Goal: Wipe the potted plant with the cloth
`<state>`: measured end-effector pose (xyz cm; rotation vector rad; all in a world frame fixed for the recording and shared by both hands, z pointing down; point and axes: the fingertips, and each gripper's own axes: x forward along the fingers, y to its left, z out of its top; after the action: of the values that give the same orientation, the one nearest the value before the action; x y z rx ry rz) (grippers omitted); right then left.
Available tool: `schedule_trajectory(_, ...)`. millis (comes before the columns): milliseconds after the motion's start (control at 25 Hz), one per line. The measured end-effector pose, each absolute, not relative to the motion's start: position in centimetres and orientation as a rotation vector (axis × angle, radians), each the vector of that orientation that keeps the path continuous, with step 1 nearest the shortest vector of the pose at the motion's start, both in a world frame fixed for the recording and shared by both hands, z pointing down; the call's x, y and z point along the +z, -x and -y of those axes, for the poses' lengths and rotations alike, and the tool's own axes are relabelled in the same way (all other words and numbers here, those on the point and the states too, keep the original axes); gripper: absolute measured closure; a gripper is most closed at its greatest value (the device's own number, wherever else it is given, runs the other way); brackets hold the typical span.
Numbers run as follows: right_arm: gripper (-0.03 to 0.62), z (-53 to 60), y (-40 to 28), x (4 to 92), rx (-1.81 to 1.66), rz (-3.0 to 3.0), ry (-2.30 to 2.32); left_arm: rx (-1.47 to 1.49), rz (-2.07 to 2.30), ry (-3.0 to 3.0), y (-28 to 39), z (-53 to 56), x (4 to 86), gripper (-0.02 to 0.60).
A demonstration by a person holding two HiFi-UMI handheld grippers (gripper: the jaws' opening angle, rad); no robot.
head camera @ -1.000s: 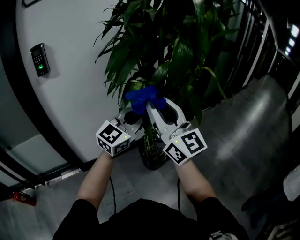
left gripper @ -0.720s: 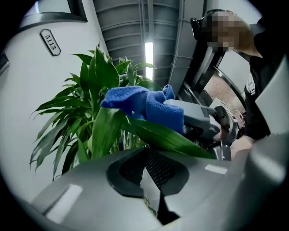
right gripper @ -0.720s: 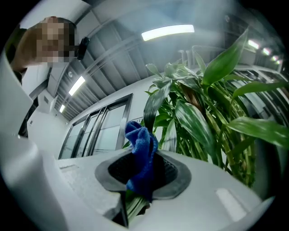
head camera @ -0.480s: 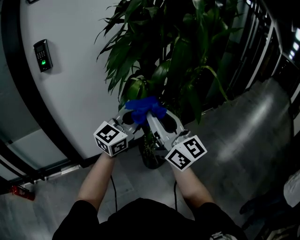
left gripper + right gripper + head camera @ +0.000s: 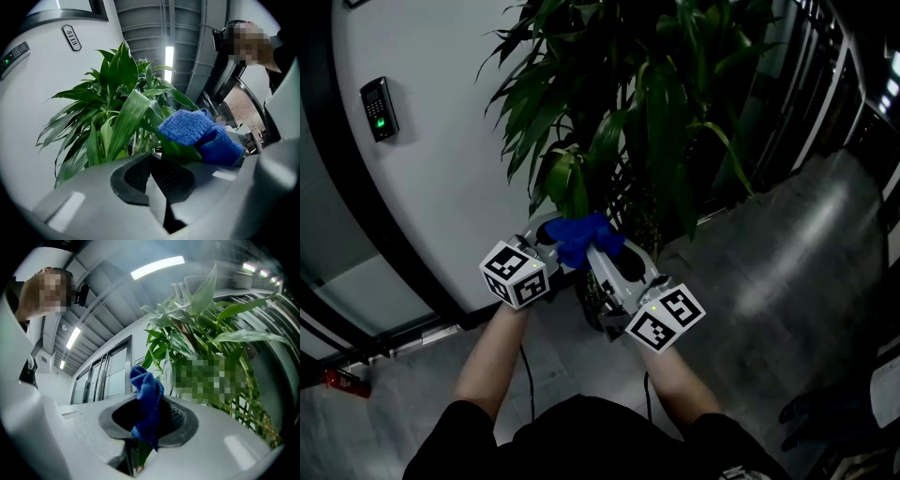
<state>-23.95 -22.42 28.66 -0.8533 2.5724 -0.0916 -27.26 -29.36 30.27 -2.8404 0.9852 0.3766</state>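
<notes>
The potted plant (image 5: 647, 94) stands against a white wall, its dark pot (image 5: 598, 314) mostly hidden behind my grippers. My right gripper (image 5: 592, 246) is shut on a blue cloth (image 5: 581, 236) folded round a drooping green leaf (image 5: 572, 183). In the right gripper view the cloth (image 5: 147, 404) hangs between the jaws with a strip of leaf (image 5: 143, 453) inside it. My left gripper (image 5: 546, 232) sits just left of the cloth, shut, seemingly pinching the same leaf (image 5: 180, 151) that runs under the cloth (image 5: 201, 133).
A curved white wall (image 5: 441, 187) carries an access keypad (image 5: 375, 108) at the left. Dark railings (image 5: 825, 84) rise at the right above a grey polished floor (image 5: 787, 262). A small red object (image 5: 342, 384) lies by the wall base.
Both grippers and the cloth have slid down and a little left, toward me, along the leaf. The leaf now shows above the cloth.
</notes>
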Motion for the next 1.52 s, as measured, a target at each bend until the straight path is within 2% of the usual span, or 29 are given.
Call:
schedule_trajectory(600, 0.49, 21.6, 24.0, 33.6, -0.219, -2.617, 0.844, 0.381, -1.049, 2.855, 28.3, 29.7, 31.8, 0.575)
schedule_trajectory(1520, 0.49, 21.1, 22.4, 41.4, -0.329, -2.735, 0.972, 0.273, -1.195, 2.999, 29.8, 26.8, 42.5, 0.575)
